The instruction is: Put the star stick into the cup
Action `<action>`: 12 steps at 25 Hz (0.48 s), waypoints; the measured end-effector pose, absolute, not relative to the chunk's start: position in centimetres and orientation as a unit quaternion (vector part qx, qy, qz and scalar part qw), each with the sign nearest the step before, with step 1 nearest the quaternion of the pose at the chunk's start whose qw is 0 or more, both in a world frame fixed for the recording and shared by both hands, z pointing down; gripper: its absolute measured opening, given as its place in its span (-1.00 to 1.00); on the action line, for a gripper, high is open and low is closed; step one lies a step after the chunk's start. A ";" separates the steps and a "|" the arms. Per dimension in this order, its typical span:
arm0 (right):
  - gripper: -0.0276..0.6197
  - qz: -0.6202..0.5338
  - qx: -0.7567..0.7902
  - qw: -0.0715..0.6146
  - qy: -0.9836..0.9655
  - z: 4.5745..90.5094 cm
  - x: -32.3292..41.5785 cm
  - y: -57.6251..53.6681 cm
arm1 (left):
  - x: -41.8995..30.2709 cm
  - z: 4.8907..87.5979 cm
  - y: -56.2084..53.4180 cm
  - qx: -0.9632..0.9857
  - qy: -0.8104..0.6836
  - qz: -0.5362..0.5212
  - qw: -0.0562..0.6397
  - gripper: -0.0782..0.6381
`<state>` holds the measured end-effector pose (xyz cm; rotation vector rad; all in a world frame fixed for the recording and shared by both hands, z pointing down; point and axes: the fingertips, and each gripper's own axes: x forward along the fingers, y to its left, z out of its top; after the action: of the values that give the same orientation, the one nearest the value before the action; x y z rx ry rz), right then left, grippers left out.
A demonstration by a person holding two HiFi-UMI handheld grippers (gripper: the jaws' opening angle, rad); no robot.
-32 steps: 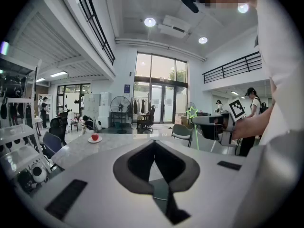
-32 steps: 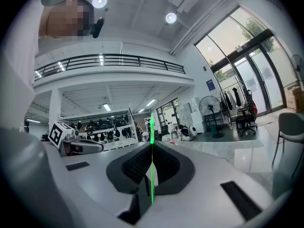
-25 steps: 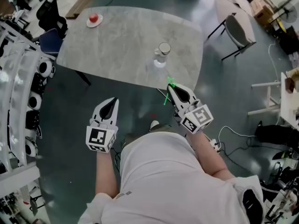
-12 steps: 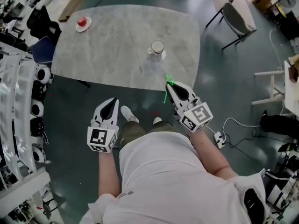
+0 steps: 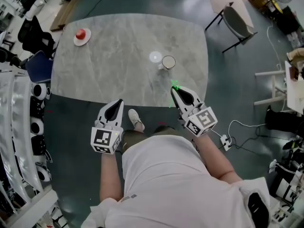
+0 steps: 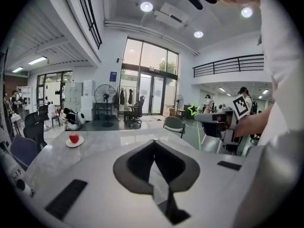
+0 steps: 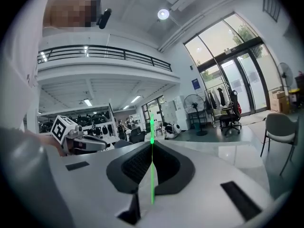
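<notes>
Both grippers are clenched: your right gripper (image 5: 177, 91) grasps the star stick (image 7: 152, 175), star just past its tips; your left gripper (image 5: 116, 104) holds nothing. You're mid-carry, I judge; next, bring the stick over the cup (image 5: 168, 61) on the surface (image 5: 109, 56) ahead of the right gripper. Neither gripper view shows that cup.

Part of the star stick (image 5: 174, 85) is hidden under the right tool (image 5: 175, 91).
</notes>
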<state>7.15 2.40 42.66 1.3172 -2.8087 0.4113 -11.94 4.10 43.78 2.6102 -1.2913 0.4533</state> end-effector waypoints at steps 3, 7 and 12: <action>-0.87 0.126 0.432 0.008 -0.893 42.2 4.7 -0.1 | -14.2 43.4 1.2 0.889 -0.422 0.149 0.094 -0.77; -0.87 0.125 0.452 -0.002 -0.883 41.5 2.5 -2.8 | -16.5 43.3 -1.5 0.901 -0.397 0.149 0.090 -0.77; -0.87 0.128 0.489 -0.021 -0.862 41.1 1.3 -5.7 | -18.3 43.7 -4.0 0.915 -0.363 0.153 0.088 -0.77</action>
<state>1.32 -5.67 41.07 1.5576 -2.7454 0.4083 -18.35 -4.03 43.67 2.7237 -1.0810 0.4560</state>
